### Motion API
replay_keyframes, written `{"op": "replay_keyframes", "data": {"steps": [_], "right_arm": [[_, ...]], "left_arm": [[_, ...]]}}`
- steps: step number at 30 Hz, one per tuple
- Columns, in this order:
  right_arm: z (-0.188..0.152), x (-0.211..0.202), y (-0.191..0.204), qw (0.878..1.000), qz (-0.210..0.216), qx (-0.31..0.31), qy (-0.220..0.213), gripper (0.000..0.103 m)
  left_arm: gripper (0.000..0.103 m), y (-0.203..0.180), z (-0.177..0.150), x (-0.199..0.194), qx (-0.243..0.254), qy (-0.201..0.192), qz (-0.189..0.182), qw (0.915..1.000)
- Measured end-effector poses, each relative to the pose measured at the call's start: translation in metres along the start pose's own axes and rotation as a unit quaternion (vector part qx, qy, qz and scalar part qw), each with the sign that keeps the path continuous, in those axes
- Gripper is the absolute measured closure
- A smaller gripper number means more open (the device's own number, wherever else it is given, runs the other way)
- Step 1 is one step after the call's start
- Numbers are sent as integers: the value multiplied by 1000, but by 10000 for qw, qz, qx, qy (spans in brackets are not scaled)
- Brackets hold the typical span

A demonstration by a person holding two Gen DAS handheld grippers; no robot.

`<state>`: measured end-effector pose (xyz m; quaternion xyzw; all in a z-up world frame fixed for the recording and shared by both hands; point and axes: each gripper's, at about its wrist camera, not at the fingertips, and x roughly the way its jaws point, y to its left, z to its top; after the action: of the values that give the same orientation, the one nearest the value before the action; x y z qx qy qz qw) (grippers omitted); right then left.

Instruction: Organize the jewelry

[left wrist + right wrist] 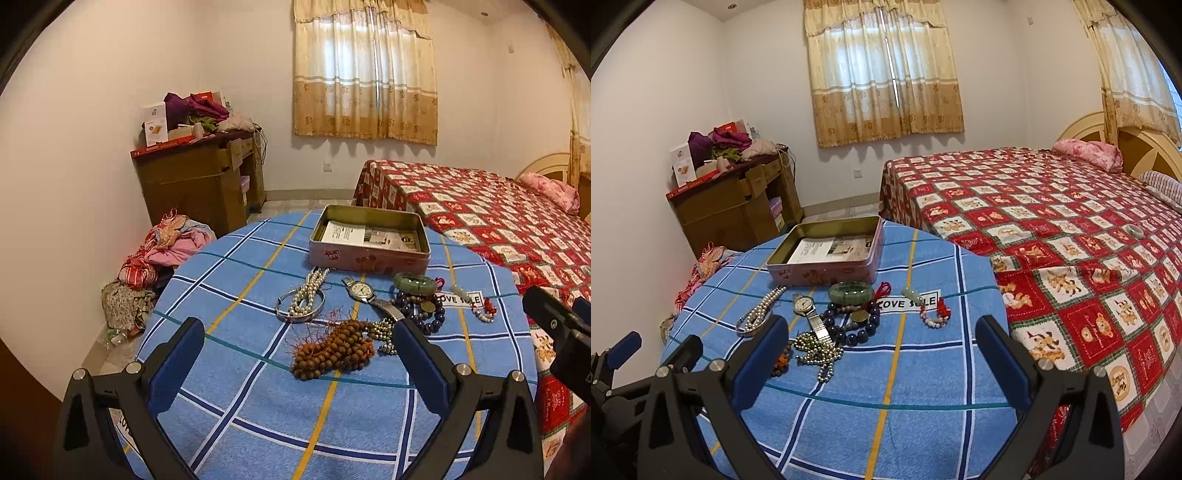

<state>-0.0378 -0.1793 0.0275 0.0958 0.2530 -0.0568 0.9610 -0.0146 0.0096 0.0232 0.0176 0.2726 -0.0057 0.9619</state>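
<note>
My left gripper (297, 363) and right gripper (881, 354) gape wide, empty. Round wooden beads (334, 349) heap matte brown; my finger hides part, perhaps tassels.

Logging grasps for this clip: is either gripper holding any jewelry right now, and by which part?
Nothing is held. The left gripper and right gripper are both open above the table, jewelry lying untouched.

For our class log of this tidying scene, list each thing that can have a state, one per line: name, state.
tin box: lid off, only papers inside
wristwatch: lying flat, strap unfastened
pearl necklace: bunched, across a silver bangle
desk drawer: pulled open
curtains: drawn
left hand-held gripper: open
right hand-held gripper: open
</note>
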Motion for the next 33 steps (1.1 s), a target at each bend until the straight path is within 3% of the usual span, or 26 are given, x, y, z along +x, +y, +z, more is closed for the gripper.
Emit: {"op": "replay_keyframes", "data": {"steps": [33], "right_arm": [[1,-1,2,10000,-2,-3,-82,0]], "left_arm": [[1,7,3,-1,-133,-92,51,9999]]}}
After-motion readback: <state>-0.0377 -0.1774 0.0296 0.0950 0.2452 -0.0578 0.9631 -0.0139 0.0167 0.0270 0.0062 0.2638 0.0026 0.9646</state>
